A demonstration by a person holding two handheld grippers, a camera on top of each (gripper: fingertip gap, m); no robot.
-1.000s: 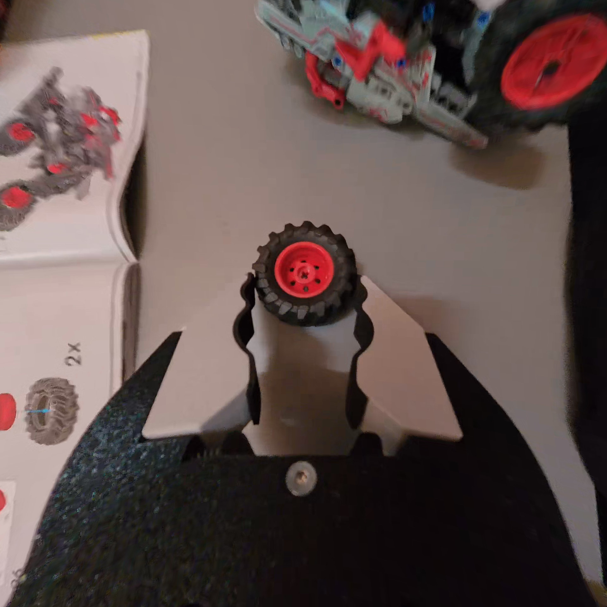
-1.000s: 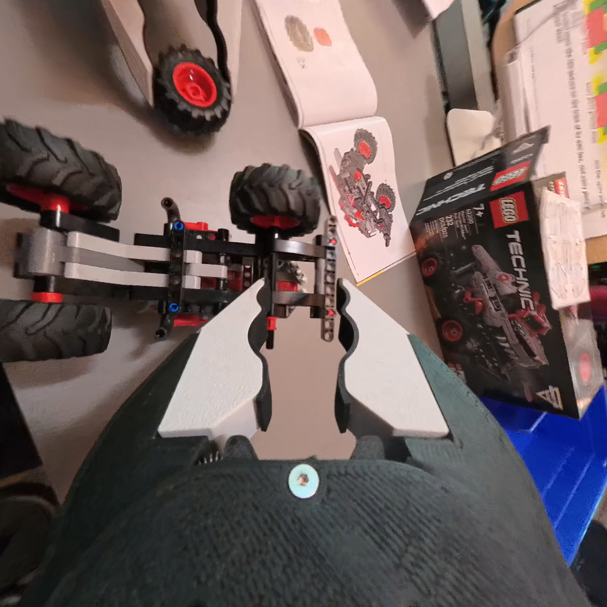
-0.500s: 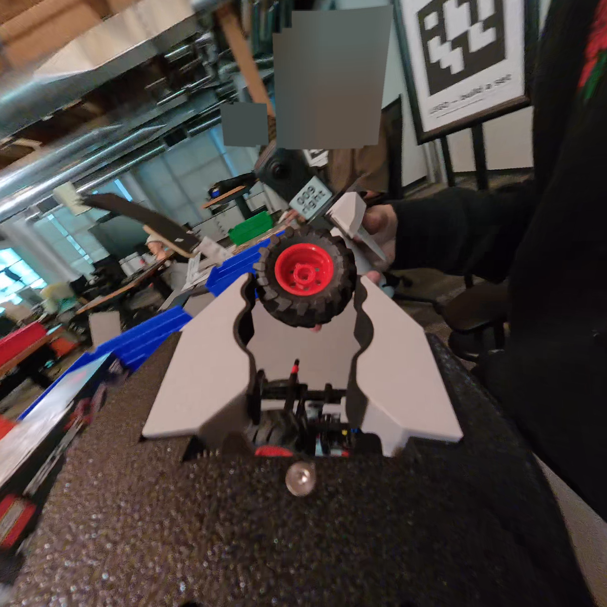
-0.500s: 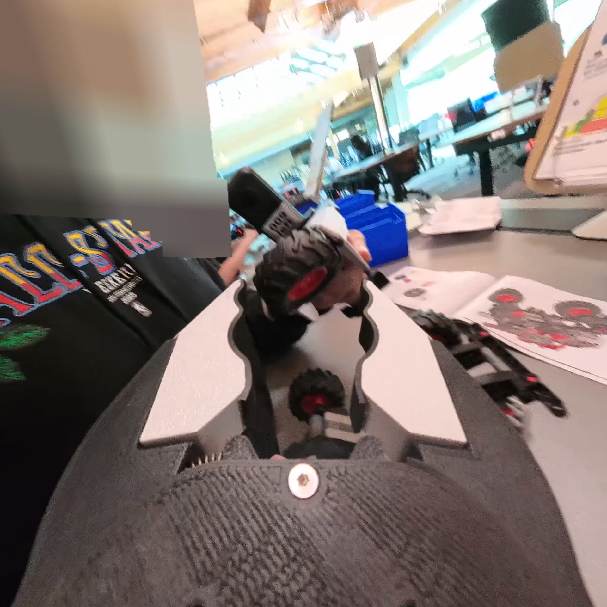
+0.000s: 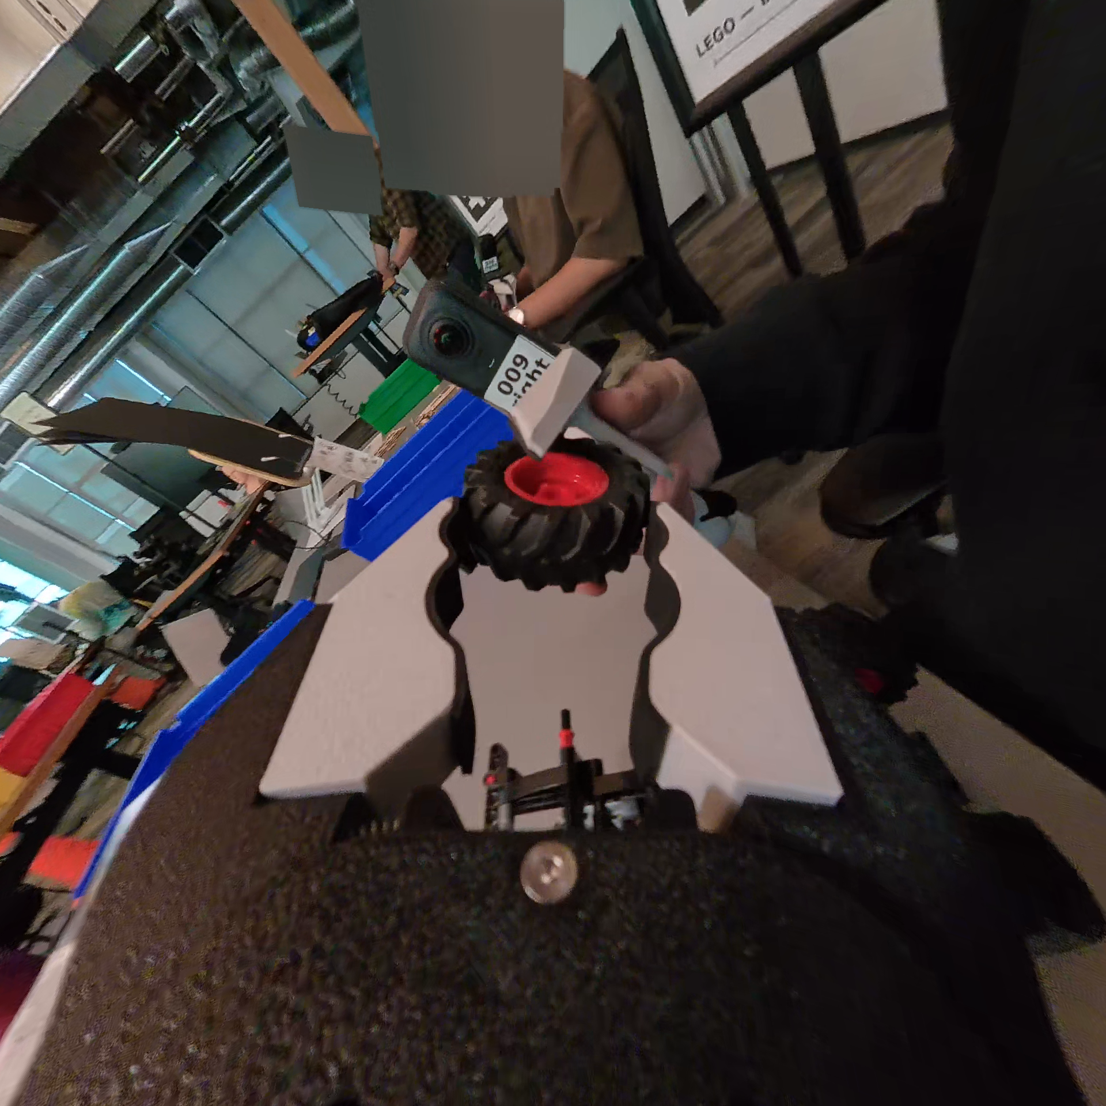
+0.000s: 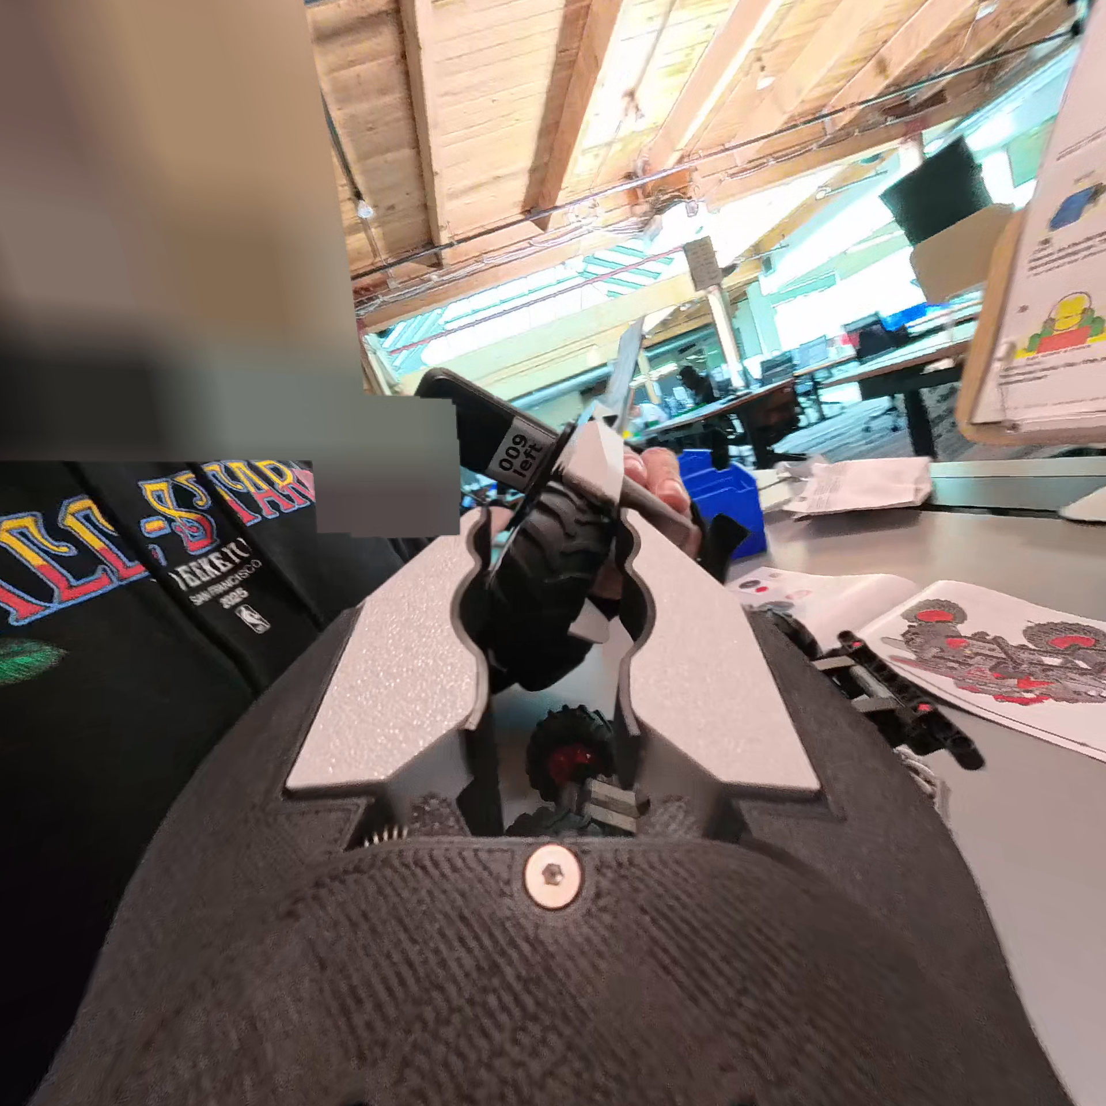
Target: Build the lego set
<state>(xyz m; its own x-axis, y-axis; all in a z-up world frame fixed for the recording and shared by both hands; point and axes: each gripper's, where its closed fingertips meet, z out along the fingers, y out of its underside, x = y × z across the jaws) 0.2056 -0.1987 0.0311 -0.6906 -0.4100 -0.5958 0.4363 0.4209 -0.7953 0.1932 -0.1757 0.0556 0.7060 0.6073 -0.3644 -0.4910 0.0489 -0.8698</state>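
Grey counter (image 6: pixel 987 556): open instruction booklet (image 6: pixel 933 652) lying flat, partly built truck (image 6: pixel 886 694) beside it, blue bin (image 6: pixel 727 503) and papers (image 6: pixel 856 488) farther back.

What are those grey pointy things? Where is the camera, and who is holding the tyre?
There is no robot here. A person holds a pinching tool, called a gripper, in each hand. Each gripper has a camera looking out along its two grey fingers, so each picture comes from one gripper. The left gripper pinches a wheel, a black tyre with a red middle, up in the air. The right gripper has its fingers around that wheel; I cannot tell if they squeeze. On the grey table lie the half-built truck and its open booklet.
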